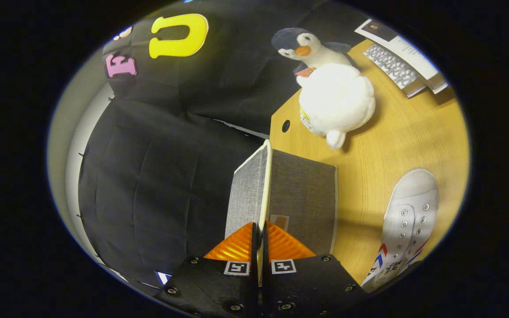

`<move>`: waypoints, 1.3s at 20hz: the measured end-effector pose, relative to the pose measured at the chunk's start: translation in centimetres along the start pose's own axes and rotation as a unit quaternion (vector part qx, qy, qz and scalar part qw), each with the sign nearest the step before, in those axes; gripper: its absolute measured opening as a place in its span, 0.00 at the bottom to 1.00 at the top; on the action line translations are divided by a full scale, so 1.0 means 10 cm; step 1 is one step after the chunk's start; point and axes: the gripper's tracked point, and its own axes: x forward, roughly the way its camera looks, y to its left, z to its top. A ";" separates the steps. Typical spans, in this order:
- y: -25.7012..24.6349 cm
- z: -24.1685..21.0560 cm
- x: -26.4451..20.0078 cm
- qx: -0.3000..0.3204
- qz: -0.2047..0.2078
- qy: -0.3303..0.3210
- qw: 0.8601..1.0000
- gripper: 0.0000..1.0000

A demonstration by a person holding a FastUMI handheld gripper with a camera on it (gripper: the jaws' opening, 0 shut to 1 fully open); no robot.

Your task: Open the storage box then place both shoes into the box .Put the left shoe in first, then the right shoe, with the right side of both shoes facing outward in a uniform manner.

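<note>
A grey fabric storage box [305, 198] stands on the wooden table [396, 141] just ahead of my fingers. Its lid [246, 190], a flat grey panel with a pale rim, is swung up on edge. My gripper [260, 226] is shut on the lid's near rim, which runs straight out from between the fingers. One white lace-up shoe [407, 221] with red and blue side stripes lies on the table to the right of the box, apart from it, toe pointing away from me. The inside of the box is hidden behind its wall.
A white and grey penguin plush [334, 99] sits on the table beyond the box. Books or papers [402, 59] lie farther back at the right. The table edge, with a small round hole [286, 126], runs just left of the box; black cloth hangs beyond it.
</note>
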 end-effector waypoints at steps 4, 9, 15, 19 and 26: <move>0.46 0.12 -0.06 -0.032 0.012 -0.008 0.999 0.04; 1.15 0.27 -0.05 -0.105 0.009 -0.017 0.994 0.04; 1.88 0.27 0.35 -0.173 0.011 -0.010 0.985 0.06; 2.28 0.14 0.77 -0.203 0.010 0.009 0.979 0.06; 2.63 -0.13 1.58 -0.246 -0.010 0.043 0.968 0.12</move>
